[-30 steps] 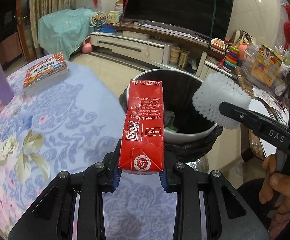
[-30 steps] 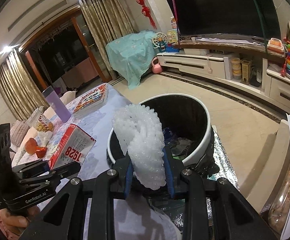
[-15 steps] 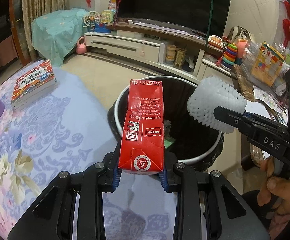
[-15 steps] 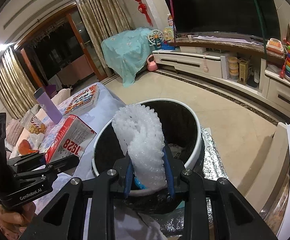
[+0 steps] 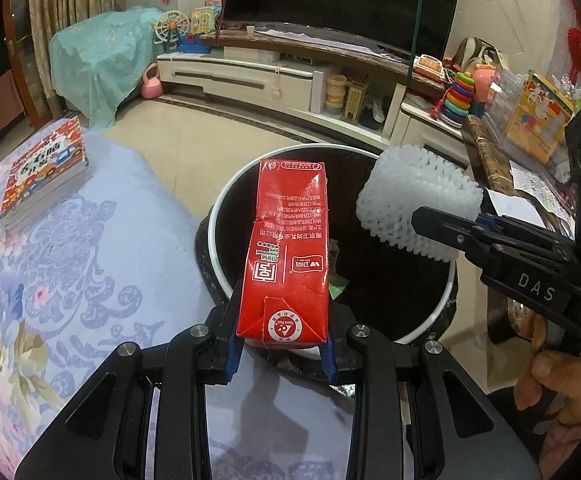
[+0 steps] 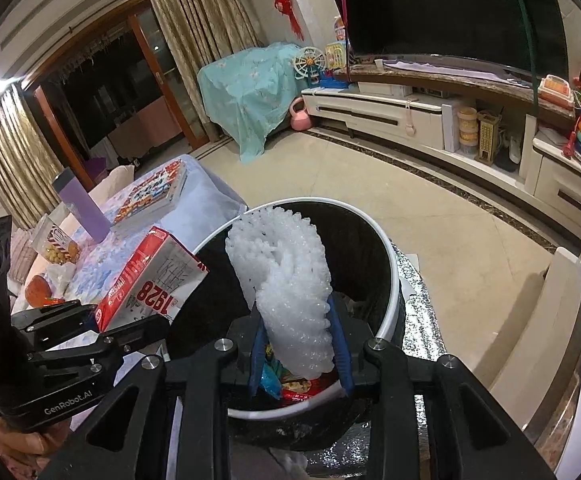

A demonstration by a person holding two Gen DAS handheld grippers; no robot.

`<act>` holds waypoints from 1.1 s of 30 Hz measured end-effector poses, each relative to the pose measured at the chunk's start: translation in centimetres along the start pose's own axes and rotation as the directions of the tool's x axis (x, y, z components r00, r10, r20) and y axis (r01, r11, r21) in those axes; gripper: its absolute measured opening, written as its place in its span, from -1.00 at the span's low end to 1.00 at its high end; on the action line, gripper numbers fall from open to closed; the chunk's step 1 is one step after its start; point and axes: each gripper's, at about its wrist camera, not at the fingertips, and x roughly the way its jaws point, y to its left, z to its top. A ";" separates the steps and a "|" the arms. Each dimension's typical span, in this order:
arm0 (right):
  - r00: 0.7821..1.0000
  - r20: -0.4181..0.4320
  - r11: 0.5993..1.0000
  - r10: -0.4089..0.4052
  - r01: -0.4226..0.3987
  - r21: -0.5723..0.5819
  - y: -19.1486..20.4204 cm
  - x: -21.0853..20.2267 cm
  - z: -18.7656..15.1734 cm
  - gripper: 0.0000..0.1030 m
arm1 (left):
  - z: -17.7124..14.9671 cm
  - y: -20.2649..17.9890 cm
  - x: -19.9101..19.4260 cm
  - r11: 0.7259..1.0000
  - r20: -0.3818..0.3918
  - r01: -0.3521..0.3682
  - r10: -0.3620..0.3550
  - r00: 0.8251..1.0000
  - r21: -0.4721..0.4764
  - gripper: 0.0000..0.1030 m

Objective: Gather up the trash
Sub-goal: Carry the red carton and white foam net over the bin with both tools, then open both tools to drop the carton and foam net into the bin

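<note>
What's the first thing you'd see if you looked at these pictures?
A bright red carton, pinched in the left gripper, sticks out over the open black bin. Beside it, the right gripper holds a bumpy white foam net above the same bin, its jaws just loosening.

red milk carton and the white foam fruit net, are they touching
Apart. The left wrist view shows dark bin interior between the red milk carton and the white foam fruit net.

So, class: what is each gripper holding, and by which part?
Left gripper: red carton, gripped at its bottom end. Right gripper: white foam net, by its lower end.
</note>
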 end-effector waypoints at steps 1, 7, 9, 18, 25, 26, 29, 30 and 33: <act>1.000 -0.003 1.000 0.000 0.000 -0.001 0.0 0.1 0.0 -0.39 | 0.0 0.1 0.1 1.000 -0.005 0.005 -0.005 1.000 -0.004 -0.43; 1.000 -0.020 1.000 -0.004 0.004 -0.008 0.0 0.6 0.3 -0.39 | 0.4 0.3 0.7 1.000 -0.015 0.019 -0.020 1.000 -0.015 -0.43; 1.000 -0.021 1.000 -0.005 0.005 -0.007 -0.1 0.7 0.4 -0.39 | 0.5 0.2 0.7 1.000 -0.017 0.025 -0.025 1.000 -0.010 -0.42; 1.000 -0.013 1.000 -0.019 0.019 0.009 -0.7 0.6 0.8 0.06 | 0.5 0.8 0.8 0.999 -0.016 0.030 -0.031 0.999 -0.033 0.09; 1.000 0.014 0.999 -0.023 0.023 0.030 -1.0 0.0 1.0 0.34 | -0.6 1.8 -0.6 0.998 0.020 0.020 -0.019 1.000 -0.062 0.35; 1.000 0.020 0.999 -0.022 0.022 0.032 -1.0 -0.2 1.0 0.36 | -0.8 2.0 -0.7 0.997 0.023 0.017 -0.015 1.000 -0.069 0.37; 0.999 0.037 0.999 -0.013 0.011 0.042 -0.8 -0.7 0.8 0.49 | -2.0 3.1 -1.6 0.994 0.040 0.006 -0.002 0.999 -0.107 0.40; 0.999 0.044 0.999 -0.007 0.005 0.046 -0.6 -1.0 0.6 0.56 | -2.5 3.5 -1.9 0.993 0.044 0.001 0.005 0.999 -0.120 0.43; 0.999 0.049 0.999 0.020 -0.022 0.044 0.5 -1.5 0.0 0.67 | -3.9 5.0 -2.7 0.986 0.046 -0.018 0.026 0.999 -0.167 0.50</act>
